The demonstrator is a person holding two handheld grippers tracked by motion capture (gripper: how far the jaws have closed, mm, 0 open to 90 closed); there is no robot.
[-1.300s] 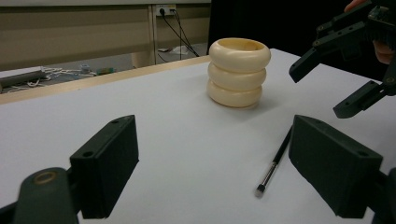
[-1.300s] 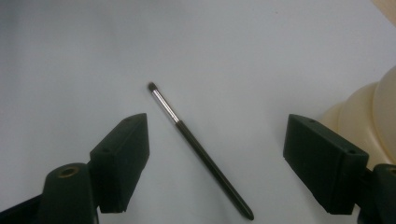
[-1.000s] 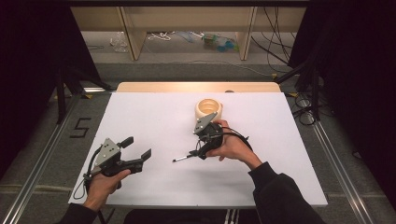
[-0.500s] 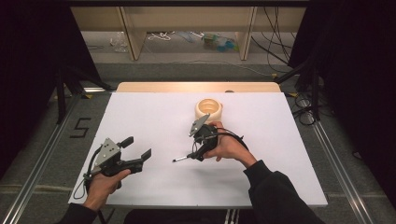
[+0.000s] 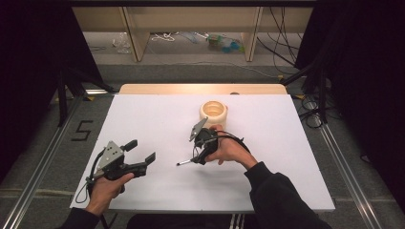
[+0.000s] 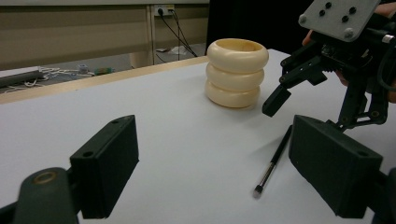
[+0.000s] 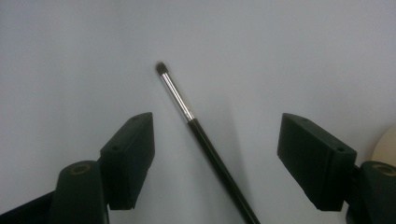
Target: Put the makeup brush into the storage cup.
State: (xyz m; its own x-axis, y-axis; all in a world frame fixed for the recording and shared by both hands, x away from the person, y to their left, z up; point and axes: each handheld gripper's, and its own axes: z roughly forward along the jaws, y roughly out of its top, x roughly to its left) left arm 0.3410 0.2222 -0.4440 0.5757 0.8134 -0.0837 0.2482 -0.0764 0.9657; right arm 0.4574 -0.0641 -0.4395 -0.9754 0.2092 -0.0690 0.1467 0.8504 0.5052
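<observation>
White table (image 5: 143,119) filled the middle of the high view, with a wooden edge along its far side, shelving and loose cables on the floor behind, and dark curtains at either side. Near the upper centre of the frame stood a cream ringed holder (image 5: 213,113), upright, its mouth open. Just below it the right gripper (image 5: 197,151) hung over a slim makeup brush (image 5: 185,162), which lay flat on the table, bristle tip pointing toward the lower left of the frame. In the right gripper view the jaws stood spread, one on each side of the dark handle, neither touching it; the brush (image 7: 196,126) ran diagonally between them.

The left gripper (image 5: 142,156) sat at the lower left of the high view, well apart from the brush, jaws likewise spread and holding nothing.

As I judged it, the work had scarcely begun: the brush was framed for a pick but not yet gripped or lifted. Closing on the handle, raising it and, most likely, standing it in the holder all remained.
</observation>
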